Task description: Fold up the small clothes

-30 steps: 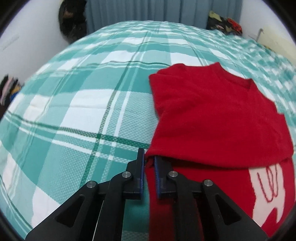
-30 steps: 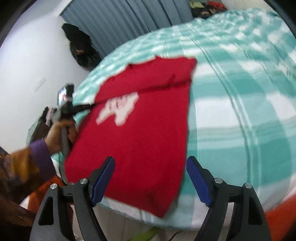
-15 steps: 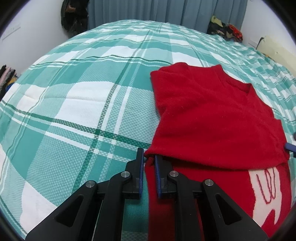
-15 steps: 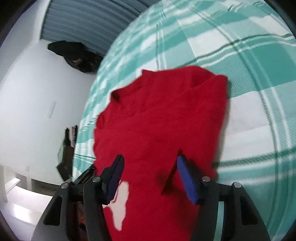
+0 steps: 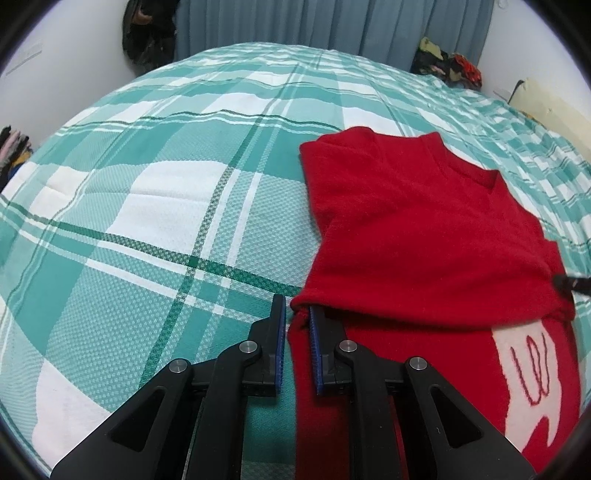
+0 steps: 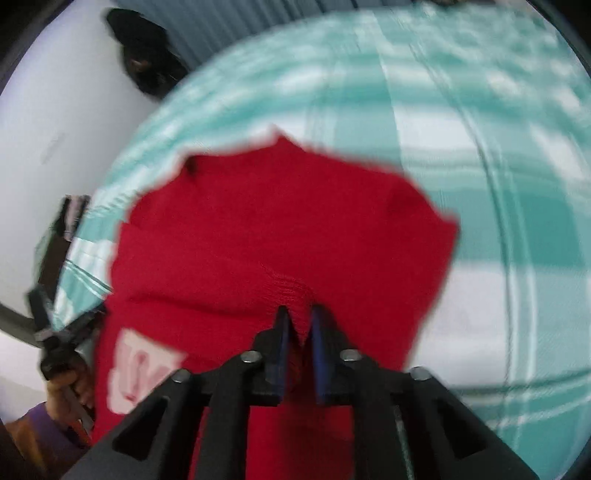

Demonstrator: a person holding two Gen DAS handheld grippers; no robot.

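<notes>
A red sweater (image 5: 424,236) with a white patch (image 5: 532,373) lies on the teal plaid bed (image 5: 155,206), its top part folded down over the front. My left gripper (image 5: 295,307) is shut on the left end of that fold. In the right wrist view, blurred, my right gripper (image 6: 299,313) sits on the fold's right end. Its jaws are closing, with puckered red knit of the sweater (image 6: 280,221) pinched between them. One right fingertip (image 5: 570,282) shows at the edge of the left wrist view. A hand (image 6: 64,387) holds the left gripper (image 6: 70,328) at the far left.
Grey curtains (image 5: 332,29) hang behind the bed. A dark bag (image 5: 147,33) hangs on the wall at back left. A heap of clothes (image 5: 447,66) lies at the far right corner. The bedspread stretches bare to the left of the sweater.
My right gripper swept in from the bed's near edge over the sweater and its jaws narrowed onto the fold's right end. The left gripper kept its hold in place.
</notes>
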